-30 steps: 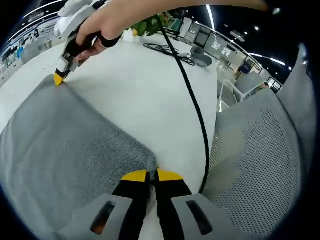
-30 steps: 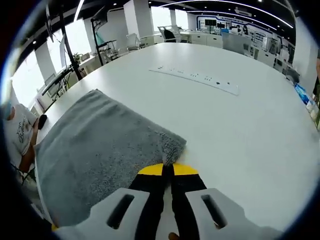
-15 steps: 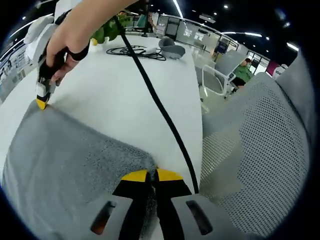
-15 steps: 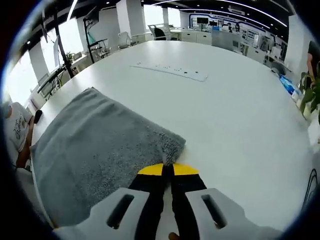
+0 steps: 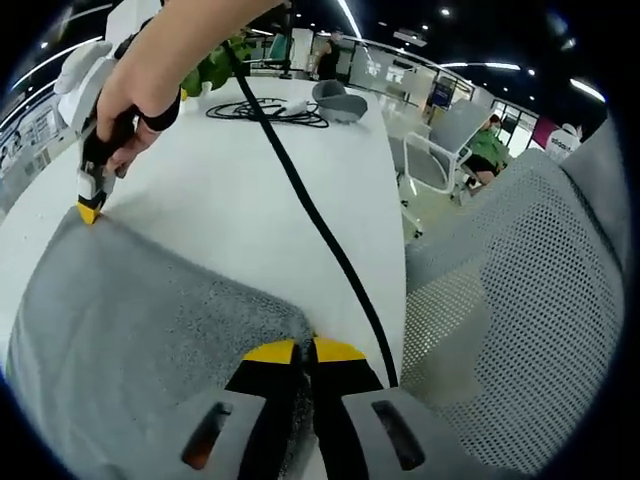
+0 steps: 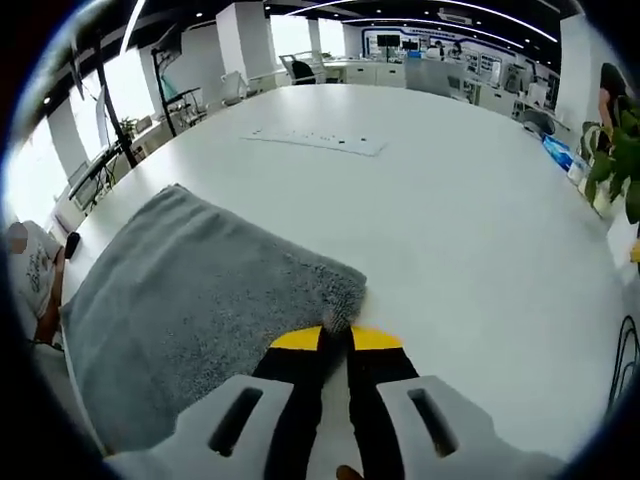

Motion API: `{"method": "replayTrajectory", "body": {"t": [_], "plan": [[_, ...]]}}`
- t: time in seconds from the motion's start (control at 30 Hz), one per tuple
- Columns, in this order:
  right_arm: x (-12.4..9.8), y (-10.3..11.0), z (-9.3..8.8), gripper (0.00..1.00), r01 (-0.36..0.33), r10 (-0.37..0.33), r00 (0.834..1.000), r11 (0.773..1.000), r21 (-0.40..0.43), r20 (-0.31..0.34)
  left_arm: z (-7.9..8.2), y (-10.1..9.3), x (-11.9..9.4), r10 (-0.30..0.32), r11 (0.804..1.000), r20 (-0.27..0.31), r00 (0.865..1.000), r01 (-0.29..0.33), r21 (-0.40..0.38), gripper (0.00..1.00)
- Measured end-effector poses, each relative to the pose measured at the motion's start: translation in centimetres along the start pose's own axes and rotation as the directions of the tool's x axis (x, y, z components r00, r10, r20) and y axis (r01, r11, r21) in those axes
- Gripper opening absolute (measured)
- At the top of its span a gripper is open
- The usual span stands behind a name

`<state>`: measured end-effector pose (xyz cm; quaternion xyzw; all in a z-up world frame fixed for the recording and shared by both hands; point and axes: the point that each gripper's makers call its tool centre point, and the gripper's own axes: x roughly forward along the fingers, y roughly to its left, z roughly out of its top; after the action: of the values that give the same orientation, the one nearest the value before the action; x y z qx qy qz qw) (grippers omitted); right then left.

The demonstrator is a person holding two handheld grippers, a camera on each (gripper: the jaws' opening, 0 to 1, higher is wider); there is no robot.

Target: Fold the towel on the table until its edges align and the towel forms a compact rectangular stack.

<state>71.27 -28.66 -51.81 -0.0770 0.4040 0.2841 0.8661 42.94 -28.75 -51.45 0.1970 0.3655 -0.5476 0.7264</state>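
A grey towel (image 5: 130,320) lies spread on the white table (image 5: 250,190). In the left gripper view my left gripper (image 5: 303,350) is shut on the towel's near corner by the table edge. Far across that view, the right gripper (image 5: 90,208), held in a hand, pinches another towel corner. In the right gripper view the towel (image 6: 190,300) stretches away to the left, and my right gripper (image 6: 336,338) is shut on its corner, which bunches up between the yellow tips.
A black cable (image 5: 310,215) trails over the table from the right hand toward the near edge. A grey mesh chair (image 5: 510,320) stands close on the right. Coiled cables and a grey dish (image 5: 340,98) lie at the far end. A white power strip (image 6: 315,141) lies further across the table.
Both views shifted a little as the hands moved. The right gripper's towel corner looks slightly more gathered. Both grips hold.
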Motion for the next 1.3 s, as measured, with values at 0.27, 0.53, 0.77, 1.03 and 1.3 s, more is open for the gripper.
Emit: {"method": "replayTrajectory", "body": {"t": [0.27, 0.53, 0.77, 1.03, 1.3], "plan": [[-0.5, 0.1, 0.3, 0.01, -0.002, 0.001, 1.000, 0.998, 0.058, 0.015, 0.9, 0.1, -0.6, 0.034, 0.999, 0.063, 0.997, -0.033, -0.027, 0.04], [-1.0, 0.1, 1.3, 0.00, 0.001, -0.003, 1.000, 0.998, 0.059, 0.030, 2.2, 0.6, -1.7, 0.071, 0.997, 0.127, 0.989, -0.065, -0.051, 0.04], [-1.8, 0.6, 2.4, 0.00, 0.004, -0.007, 0.999, 0.998, 0.066, 0.044, 2.9, 1.1, -3.4, 0.102, 0.992, 0.175, 0.979, -0.086, -0.097, 0.04], [-3.4, 1.9, 4.5, 0.00, 0.002, -0.007, 0.997, 0.997, 0.071, 0.076, 3.7, 1.1, -6.2, 0.110, 0.991, 0.224, 0.968, -0.089, -0.105, 0.04], [-4.1, 3.1, 6.7, 0.00, -0.003, -0.006, 0.992, 0.998, 0.070, 0.124, 3.8, 1.5, -8.8, 0.137, 0.986, 0.273, 0.952, -0.104, -0.132, 0.04]]}}
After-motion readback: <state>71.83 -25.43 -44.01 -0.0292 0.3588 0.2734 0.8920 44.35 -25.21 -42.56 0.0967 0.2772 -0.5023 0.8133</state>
